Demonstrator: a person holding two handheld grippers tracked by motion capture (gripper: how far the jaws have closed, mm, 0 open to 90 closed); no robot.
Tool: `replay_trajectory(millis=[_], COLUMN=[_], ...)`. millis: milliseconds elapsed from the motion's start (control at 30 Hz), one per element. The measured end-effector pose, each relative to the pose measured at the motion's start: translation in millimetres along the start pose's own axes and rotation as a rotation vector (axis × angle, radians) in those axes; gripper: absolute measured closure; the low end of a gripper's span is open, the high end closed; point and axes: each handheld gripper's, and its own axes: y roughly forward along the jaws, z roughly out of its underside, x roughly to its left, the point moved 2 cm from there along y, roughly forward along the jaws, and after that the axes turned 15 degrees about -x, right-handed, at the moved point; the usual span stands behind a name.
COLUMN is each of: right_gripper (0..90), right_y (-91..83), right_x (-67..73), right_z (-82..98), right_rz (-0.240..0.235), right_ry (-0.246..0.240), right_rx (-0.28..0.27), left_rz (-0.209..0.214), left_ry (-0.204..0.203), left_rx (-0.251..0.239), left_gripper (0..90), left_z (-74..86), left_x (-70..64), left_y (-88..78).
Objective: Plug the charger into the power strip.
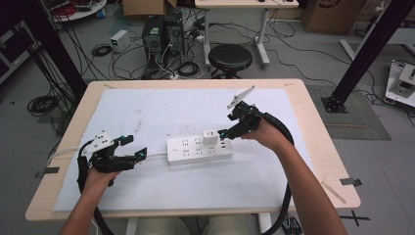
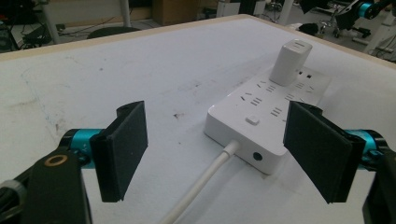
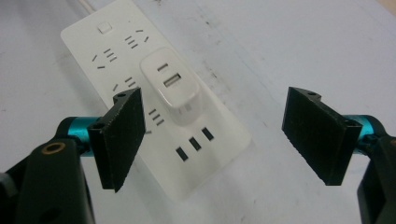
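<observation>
White mat [image 1: 147,186] on wooden table [image 1: 313,112], cabled floor [image 1: 122,54]

The high view looks forward and down from above the person's side. Both gripper views sit close over the surface [image 1: 147,105] (one from 9 o'clock), sharing the strip [image 1: 199,150] [image 2: 261,116] [image 3: 154,93].

- Even, soft room light from overhead; the white table cover [image 1: 147,112] reads bright without glare.
- Shadows are faint and short beside the power strip [image 1: 198,151].
- Both gripper views are slightly soft, their near black jaws blurred.
</observation>
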Motion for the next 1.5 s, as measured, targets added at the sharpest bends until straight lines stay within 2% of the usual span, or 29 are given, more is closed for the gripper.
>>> replay_trajectory(millis=[100, 167, 200, 267, 567, 600, 667, 967, 1500], right_gripper=[22.0, 21.9, 21.9, 21.8, 21.7, 21.7, 21.7, 21.6, 21.6], right_y=[-10.7, -13.8, -22.9, -29.4, -55.5, -64.0, -68.6, -77.6, -87.6], right_x=[1.2, 1.8, 3.9, 4.8, 8.4, 10.7, 12.3, 25.3, 26.9], right_z=[7.2, 10.2, 19.7, 26.7, 56.0, 66.6, 72.9, 95.8, 109.8], right_rz=[0.035, 0.038, 0.063, 0.082, 0.162, 0.191, 0.206, 0.242, 0.257], right_ry=[0.028, 0.031, 0.052, 0.063, 0.101, 0.11, 0.125, 0.138, 0.155], right_rx=[-0.035, -0.046, -0.078, -0.101, -0.15, -0.159, -0.172, -0.2, -0.216], left_rz=[0.003, 0.001, 0.0, 0.0, -0.005, -0.009, -0.012, -0.026, -0.024], left_ry=[0.009, 0.008, 0.006, 0.007, 0.014, 0.012, 0.015, 0.011, 0.018], left_rx=[0.004, 0.001, -0.002, -0.003, -0.012, -0.013, -0.012, -0.016, -0.012], left_gripper=[21.9, 21.9, 21.9, 21.9, 21.9, 21.9, 21.9, 21.9, 21.9], left_z=[-0.1, 0.2, 0.5, 0.3, -2.8, -3.2, -3.5, -3.7, -3.2], left_x=[-1.8, -2.3, -2.7, -2.7, -2.7, -1.9, -0.9, 0.6, -3.7], left_y=[0.0, 0.3, 0.4, 0.1, -0.8, -1.5, -2.6, -8.5, -10.7])
